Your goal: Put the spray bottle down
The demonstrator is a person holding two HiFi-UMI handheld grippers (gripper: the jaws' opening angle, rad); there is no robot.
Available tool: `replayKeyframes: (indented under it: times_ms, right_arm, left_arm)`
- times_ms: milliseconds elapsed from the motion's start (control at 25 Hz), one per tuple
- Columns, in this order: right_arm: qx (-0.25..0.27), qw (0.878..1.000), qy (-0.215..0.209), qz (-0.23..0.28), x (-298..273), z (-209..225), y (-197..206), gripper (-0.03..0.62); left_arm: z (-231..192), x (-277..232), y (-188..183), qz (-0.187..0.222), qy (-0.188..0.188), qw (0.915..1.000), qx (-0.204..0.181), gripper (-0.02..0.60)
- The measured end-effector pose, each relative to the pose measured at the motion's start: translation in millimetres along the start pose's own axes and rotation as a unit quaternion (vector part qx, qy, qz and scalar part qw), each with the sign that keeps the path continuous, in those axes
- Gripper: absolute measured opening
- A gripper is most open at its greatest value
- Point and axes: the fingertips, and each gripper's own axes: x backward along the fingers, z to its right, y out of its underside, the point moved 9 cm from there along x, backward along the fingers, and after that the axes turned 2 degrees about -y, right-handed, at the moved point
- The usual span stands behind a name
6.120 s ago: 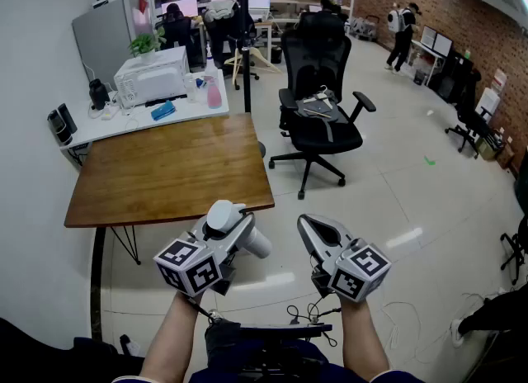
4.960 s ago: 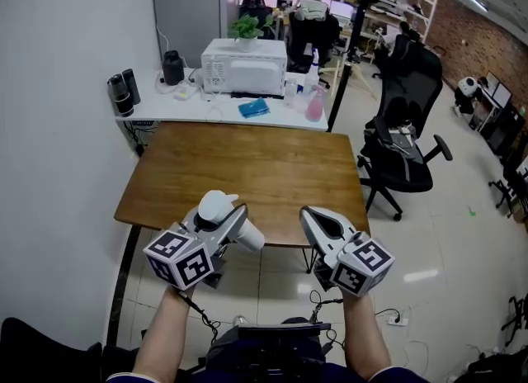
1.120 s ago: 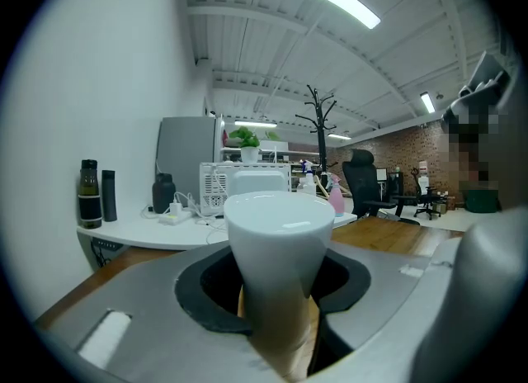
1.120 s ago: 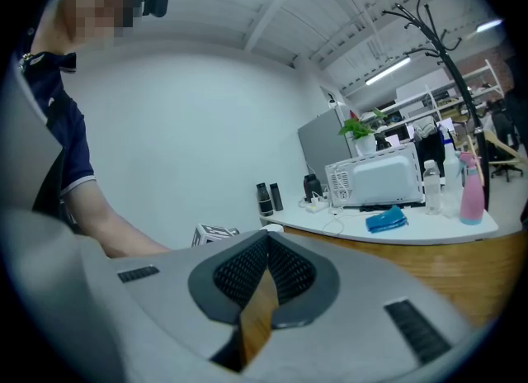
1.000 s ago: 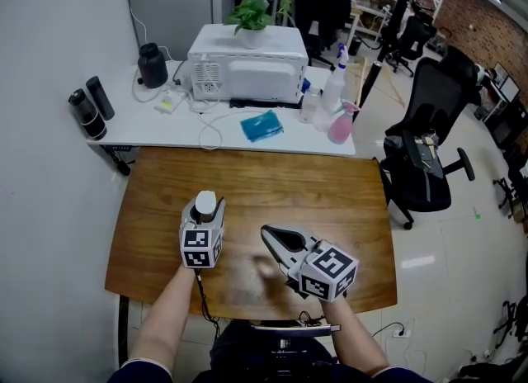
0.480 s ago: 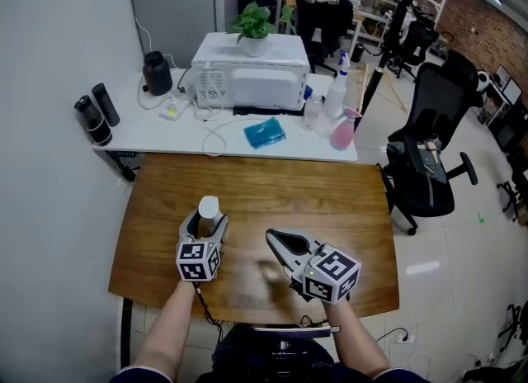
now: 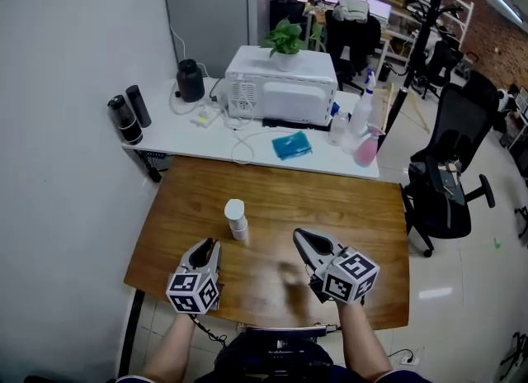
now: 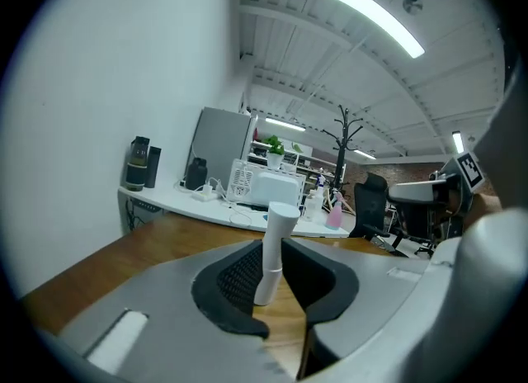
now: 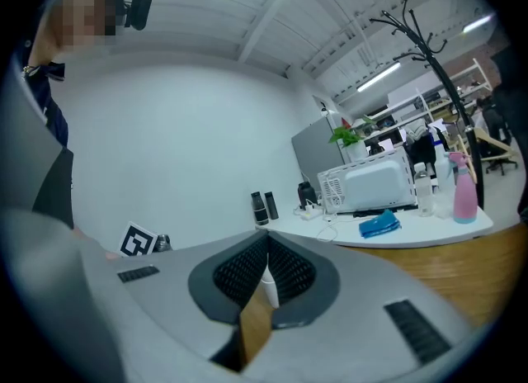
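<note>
The white spray bottle [image 7: 236, 219] stands upright on the wooden table [image 7: 330, 200], left of the middle. My left gripper [image 7: 203, 249] is a short way nearer the table's front edge, apart from the bottle. Its jaws are closing with nothing between the pads. In the left gripper view the bottle [image 8: 276, 224] shows through the gap of the left gripper [image 8: 276, 272], beyond the tips. My right gripper [image 7: 304, 239] hovers over the table to the right, jaws together and empty. The right gripper [image 9: 266, 270] leaves only a slit, where the bottle [image 9: 270, 289] shows.
Behind the table runs a white counter [image 7: 247, 146] with a microwave [image 7: 285, 88], a potted plant [image 7: 286, 39], a blue cloth [image 7: 292, 145], a pink spray bottle [image 7: 365, 150], a black kettle [image 7: 190, 80] and two black flasks [image 7: 128, 113]. A black office chair [image 7: 450, 183] stands right.
My left gripper has opened off the spray bottle and drawn back toward the front edge, then narrowed its jaws. The bottle stays standing on the table. The right gripper has barely moved.
</note>
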Motion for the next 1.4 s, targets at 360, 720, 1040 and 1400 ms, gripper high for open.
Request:
replayKeyframes:
  times_ms: [360, 720, 1040, 1400]
  right_arm:
    - [0.025, 0.998, -0.028, 0.046, -16.2, -16.7, -28.0, 0.000]
    - [0.035, 0.998, -0.038, 0.032, -18.2, -20.5, -29.2, 0.000]
    - [0.037, 0.998, -0.046, 0.027, -23.4, -20.4, -27.0, 0.000]
    - [0.035, 0.998, -0.053, 0.024, -26.8, -24.5, -24.5, 0.000]
  left_arm:
    - [20.7, 12.0, -61.9, 0.033, 0.052, 0.9980, -0.014, 0.006]
    - [25.5, 11.2, -61.7, 0.009, 0.065, 0.9977, -0.018, 0.005]
    - [27.7, 9.2, -54.9, 0.000, 0.065, 0.9978, -0.011, 0.006]
    - [30.4, 12.5, -50.5, -0.006, 0.068, 0.9976, -0.013, 0.006]
